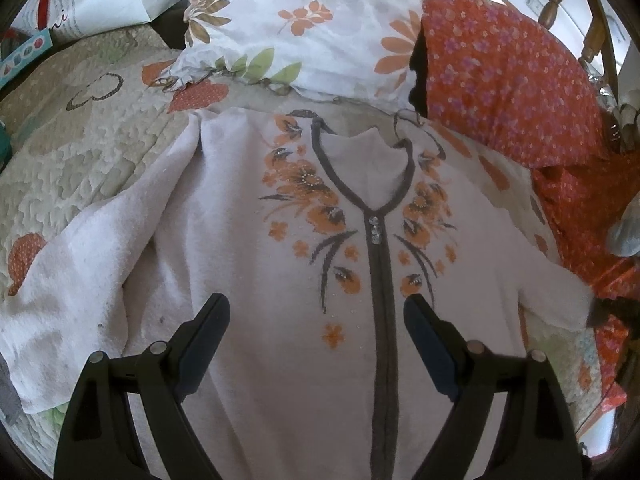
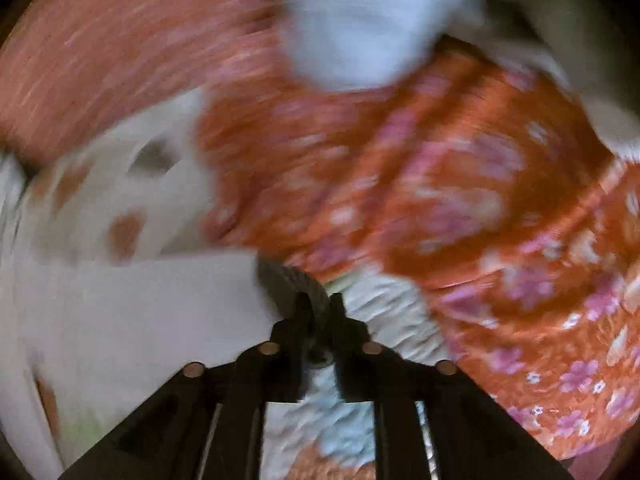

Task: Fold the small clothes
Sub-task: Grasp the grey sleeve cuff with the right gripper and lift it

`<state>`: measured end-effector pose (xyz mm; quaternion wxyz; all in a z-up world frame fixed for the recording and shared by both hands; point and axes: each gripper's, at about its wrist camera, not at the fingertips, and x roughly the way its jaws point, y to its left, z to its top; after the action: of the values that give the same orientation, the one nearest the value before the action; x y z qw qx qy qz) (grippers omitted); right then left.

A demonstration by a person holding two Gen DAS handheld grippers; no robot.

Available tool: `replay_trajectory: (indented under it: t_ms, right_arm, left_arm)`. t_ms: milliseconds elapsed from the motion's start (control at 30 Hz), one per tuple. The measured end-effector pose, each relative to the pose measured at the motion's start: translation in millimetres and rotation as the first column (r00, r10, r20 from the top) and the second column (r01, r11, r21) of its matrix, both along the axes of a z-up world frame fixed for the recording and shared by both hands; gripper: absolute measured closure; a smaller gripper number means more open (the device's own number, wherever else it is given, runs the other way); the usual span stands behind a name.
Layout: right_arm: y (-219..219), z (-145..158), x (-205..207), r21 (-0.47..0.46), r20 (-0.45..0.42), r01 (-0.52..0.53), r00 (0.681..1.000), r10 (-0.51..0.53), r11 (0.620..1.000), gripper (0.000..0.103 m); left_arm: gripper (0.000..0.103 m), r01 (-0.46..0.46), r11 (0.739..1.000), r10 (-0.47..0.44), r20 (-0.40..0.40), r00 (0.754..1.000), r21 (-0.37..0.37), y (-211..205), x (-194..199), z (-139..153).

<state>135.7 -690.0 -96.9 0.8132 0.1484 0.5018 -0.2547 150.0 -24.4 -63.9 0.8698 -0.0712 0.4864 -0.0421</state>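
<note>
We see a bed [image 1: 80, 148] covered in a pale quilted spread patterned with orange shapes, a white top [image 1: 280, 280] with grey trim and orange flowers laid flat on it, front upward. At the far edge a white floral pillow [image 1: 304, 28] rests beside an orange pillow [image 1: 504, 76] with small pink flowers, whose matching cloth [image 2: 500, 220] spills onto the quilt to the top's right.

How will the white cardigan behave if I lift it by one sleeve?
The cardigan will probably drape limply: its sleeve already lies in soft folds. It looks fuzzy, so likely grippy rather than slippery. The body will probably drag across the quilt.
</note>
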Motion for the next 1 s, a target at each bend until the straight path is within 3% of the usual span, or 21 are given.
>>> replay_trajectory:
  t_ms: [100,200,267,433,533,600,633,700,800,900,1000]
  right_arm:
    - [-25,1,-11,0.071,0.032,0.097,0.995,-0.099,0.993,0.074]
    - [-19,-2,-34,0.134,0.047,0.092,0.994,-0.099,0.987,0.051]
    - [-17,-10,-42,0.184,0.052,0.087,0.994,-0.098,0.979,0.051]
    - [-9,-54,-59,0.385,0.045,0.121,0.988,-0.150,0.915,0.051]
    - [-6,-77,-48,0.367,0.040,0.161,0.981,-0.188,0.916,0.051]
    - [-7,-76,-37,0.303,0.070,0.181,0.975,-0.212,0.935,0.051]
    - [-7,-76,-30,0.279,0.062,0.182,0.976,-0.207,0.943,0.061]
    - [-3,-74,-15,0.219,0.046,0.175,0.981,-0.190,0.960,0.093]
    - [16,-59,4,0.187,0.067,0.134,0.987,-0.149,0.973,0.093]
    - [65,-28,25,0.172,0.132,-0.005,0.991,-0.018,0.985,0.093]
    - [140,14,44,0.186,0.235,-0.192,0.961,0.146,0.964,0.093]
  left_arm:
    - [0.015,-0.005,1.000,0.005,-0.005,1.000,-0.002,2,0,-1]
    - [0.015,-0.007,1.000,0.007,-0.021,1.000,-0.022,3,1,-3]
    - [0.015,-0.009,0.999,0.008,-0.032,0.999,-0.033,4,1,-4]
    - [0.015,-0.015,0.999,0.014,-0.032,0.999,-0.032,5,1,-3]
    - [0.015,-0.022,0.999,0.021,-0.016,1.000,-0.024,9,1,2]
    - [0.015,-0.034,0.999,0.034,-0.002,0.999,-0.013,17,1,8]
    - [0.015,-0.043,0.999,0.043,0.007,0.999,-0.009,22,1,11]
    - [0.015,-0.071,0.997,0.071,0.033,0.997,0.003,38,0,22]
    - [0.015,-0.135,0.991,0.132,0.097,0.986,0.024,69,-3,45]
    - [0.015,-0.233,0.971,0.223,0.162,0.961,0.048,106,-9,66]
    - [0.015,-0.326,0.945,0.316,0.202,0.927,0.020,142,-17,84]
